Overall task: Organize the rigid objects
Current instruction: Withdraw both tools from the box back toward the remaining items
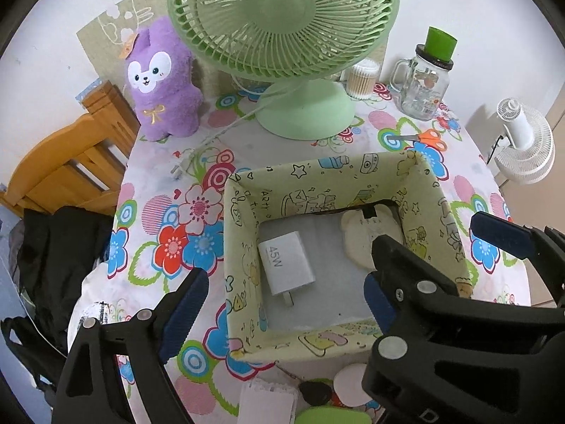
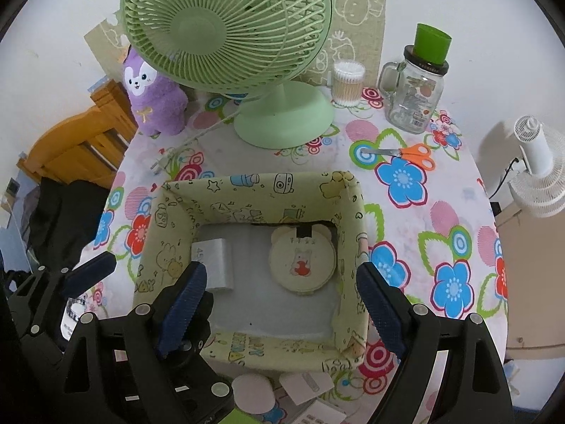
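Observation:
A fabric box [image 1: 335,176] with cartoon print stands on the flowered table. Inside lie a white 45W charger [image 1: 286,265] and a round cream bear case [image 1: 356,240]. My left gripper [image 1: 282,309] hovers open above the box's near left part, over the charger, with nothing between its pads. In the right wrist view the box [image 2: 247,190] holds the charger [image 2: 219,258] and bear case [image 2: 302,261]. My right gripper [image 2: 282,307] is open above the box's near right side, empty. One right finger [image 1: 501,235] shows beside the box, and one left finger [image 2: 91,272] shows at the left.
Behind the box stand a green fan [image 1: 282,17], a purple plush [image 1: 162,81], a cotton-swab tub [image 1: 362,77], a glass mug jar [image 1: 423,84] and orange scissors [image 1: 423,137]. A pink disc [image 1: 349,385] and black key fob [image 1: 314,392] lie in front. A wooden chair [image 1: 63,169] stands left.

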The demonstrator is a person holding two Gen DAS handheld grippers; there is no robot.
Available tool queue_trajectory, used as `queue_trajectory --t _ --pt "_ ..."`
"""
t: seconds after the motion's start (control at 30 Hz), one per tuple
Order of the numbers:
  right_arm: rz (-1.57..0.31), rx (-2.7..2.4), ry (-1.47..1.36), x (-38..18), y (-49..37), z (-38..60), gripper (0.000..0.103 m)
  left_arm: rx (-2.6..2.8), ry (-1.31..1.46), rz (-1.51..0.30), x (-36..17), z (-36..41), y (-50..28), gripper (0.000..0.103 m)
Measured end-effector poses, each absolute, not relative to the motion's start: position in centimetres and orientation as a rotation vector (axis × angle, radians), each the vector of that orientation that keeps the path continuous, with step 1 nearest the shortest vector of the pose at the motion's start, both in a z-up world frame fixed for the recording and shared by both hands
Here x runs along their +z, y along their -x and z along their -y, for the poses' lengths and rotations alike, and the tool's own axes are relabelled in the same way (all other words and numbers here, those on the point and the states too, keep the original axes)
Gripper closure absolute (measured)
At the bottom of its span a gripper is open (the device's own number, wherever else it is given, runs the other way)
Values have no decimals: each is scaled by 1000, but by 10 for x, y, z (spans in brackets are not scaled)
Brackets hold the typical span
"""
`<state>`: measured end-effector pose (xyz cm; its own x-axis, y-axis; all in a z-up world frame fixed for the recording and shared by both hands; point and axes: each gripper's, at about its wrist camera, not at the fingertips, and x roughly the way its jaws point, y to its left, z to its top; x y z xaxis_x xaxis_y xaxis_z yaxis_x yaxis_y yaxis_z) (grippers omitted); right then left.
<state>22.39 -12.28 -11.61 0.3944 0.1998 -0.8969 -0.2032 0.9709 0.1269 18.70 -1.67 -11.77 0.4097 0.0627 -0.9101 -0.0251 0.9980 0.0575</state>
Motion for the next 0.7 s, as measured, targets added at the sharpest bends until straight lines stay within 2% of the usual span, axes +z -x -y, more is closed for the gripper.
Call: queue_trajectory --t 0.7 --pt "-1087 257 17 -83 -179 131 9 27 -39 -1106 -91 21 -145 10"
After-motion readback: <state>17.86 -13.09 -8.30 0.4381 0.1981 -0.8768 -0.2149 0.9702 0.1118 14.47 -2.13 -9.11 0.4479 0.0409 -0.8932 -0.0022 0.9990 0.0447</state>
